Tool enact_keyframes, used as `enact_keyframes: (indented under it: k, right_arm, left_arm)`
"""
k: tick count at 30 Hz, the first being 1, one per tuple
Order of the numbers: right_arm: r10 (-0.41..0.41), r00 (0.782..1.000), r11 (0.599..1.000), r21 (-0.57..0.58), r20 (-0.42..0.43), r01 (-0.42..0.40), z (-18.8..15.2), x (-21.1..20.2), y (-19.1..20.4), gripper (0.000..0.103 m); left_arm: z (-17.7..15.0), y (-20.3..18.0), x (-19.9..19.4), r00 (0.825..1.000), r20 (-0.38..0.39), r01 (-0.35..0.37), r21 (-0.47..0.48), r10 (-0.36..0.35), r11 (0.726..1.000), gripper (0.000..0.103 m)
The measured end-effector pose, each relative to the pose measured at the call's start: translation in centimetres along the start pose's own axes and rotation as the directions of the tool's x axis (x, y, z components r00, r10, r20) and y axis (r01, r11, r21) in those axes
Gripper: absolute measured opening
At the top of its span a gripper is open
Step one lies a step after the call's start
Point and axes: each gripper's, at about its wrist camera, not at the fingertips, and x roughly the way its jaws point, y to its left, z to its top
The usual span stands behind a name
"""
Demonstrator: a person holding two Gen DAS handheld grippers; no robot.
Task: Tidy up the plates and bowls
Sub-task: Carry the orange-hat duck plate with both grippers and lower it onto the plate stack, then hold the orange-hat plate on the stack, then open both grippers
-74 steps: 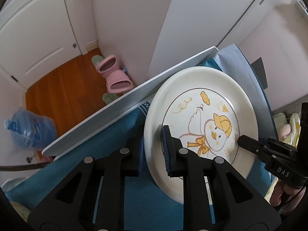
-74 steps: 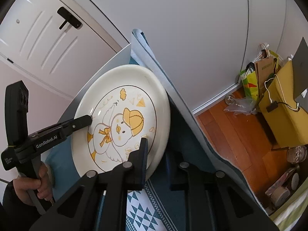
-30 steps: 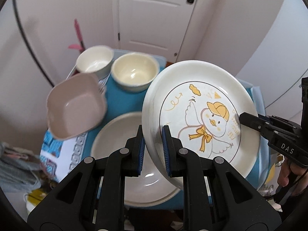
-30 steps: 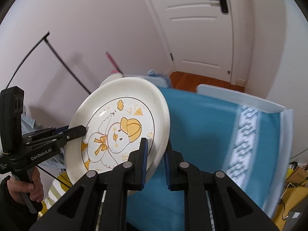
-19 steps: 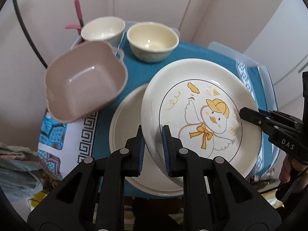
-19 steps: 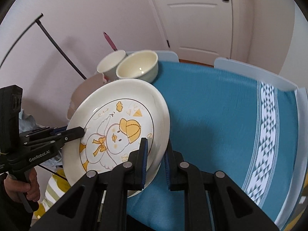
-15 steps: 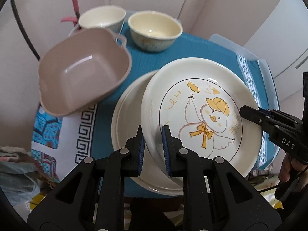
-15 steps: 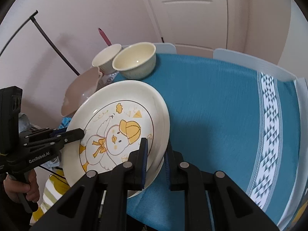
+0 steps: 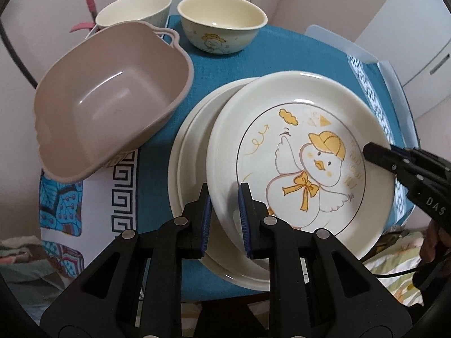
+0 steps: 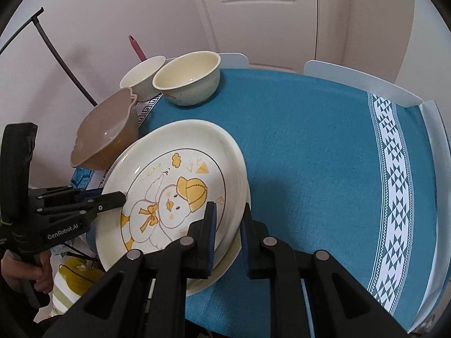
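Observation:
A cream plate with a yellow-capped duck drawing (image 9: 304, 163) (image 10: 180, 183) is held from both sides. My left gripper (image 9: 224, 214) (image 10: 112, 198) is shut on its rim at one side. At the opposite side my right gripper (image 10: 228, 228) (image 9: 377, 155) is shut on the rim. The plate hangs slightly tilted, just above a stack of plain cream plates (image 9: 188, 163) on the teal tablecloth (image 10: 310, 155), offset a little to one side. Whether it touches the stack I cannot tell.
A beige square basin (image 9: 112, 104) (image 10: 107, 132) sits beside the stack. Behind it stand two cream bowls (image 9: 222, 22) (image 9: 135, 8) near the table's far edge. A white door and pale walls lie beyond. A hand (image 10: 25, 273) grips the left tool.
Both grippers have carried the duck plate over the table and down. It now hangs low over the plain plates beside the basin. Both stay shut on it.

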Motion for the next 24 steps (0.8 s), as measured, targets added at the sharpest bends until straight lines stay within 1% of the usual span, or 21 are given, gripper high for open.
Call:
enact_keyframes:
  k: [5, 9, 14, 17, 20, 24]
  right_arm:
    - [-0.016, 1.000, 1.000, 0.021, -0.008, 0.016, -0.2, 0.0, 0.0, 0.015]
    - [-0.041, 0.999, 0.998, 0.040, -0.015, 0.041, -0.3, 0.1, 0.4, 0.015]
    - [-0.071, 0.997, 0.997, 0.038, -0.027, 0.072, -0.6, 0.3, 0.8, 0.015]
    - [-0.079, 0.996, 0.996, 0.042, -0.031, 0.080, -0.5, 0.3, 0.7, 0.015]
    - [-0.097, 0.995, 0.995, 0.009, -0.037, 0.097, -0.3, 0.4, 0.9, 0.015]
    - [-0.093, 0.995, 0.996, -0.001, -0.039, 0.093, -0.3, 0.5, 0.8, 0.015]
  left_arm:
    - [0.3, -1.1, 0.1, 0.999, 0.007, -0.048, 0.072, 0.048, 0.996, 0.018]
    - [0.5, -1.5, 0.2, 0.996, 0.014, -0.084, 0.133, 0.083, 0.988, 0.019]
    - [0.6, -2.3, 0.0, 0.988, 0.035, -0.155, 0.219, 0.151, 0.963, 0.019]
    - [0.7, -2.6, 0.1, 0.985, 0.035, -0.173, 0.224, 0.170, 0.959, 0.019]
    - [0.8, -3.0, 0.1, 0.981, 0.032, -0.195, 0.224, 0.193, 0.955, 0.019]
    - [0.6, -3.6, 0.2, 0.972, 0.030, -0.234, 0.235, 0.233, 0.944, 0.020]
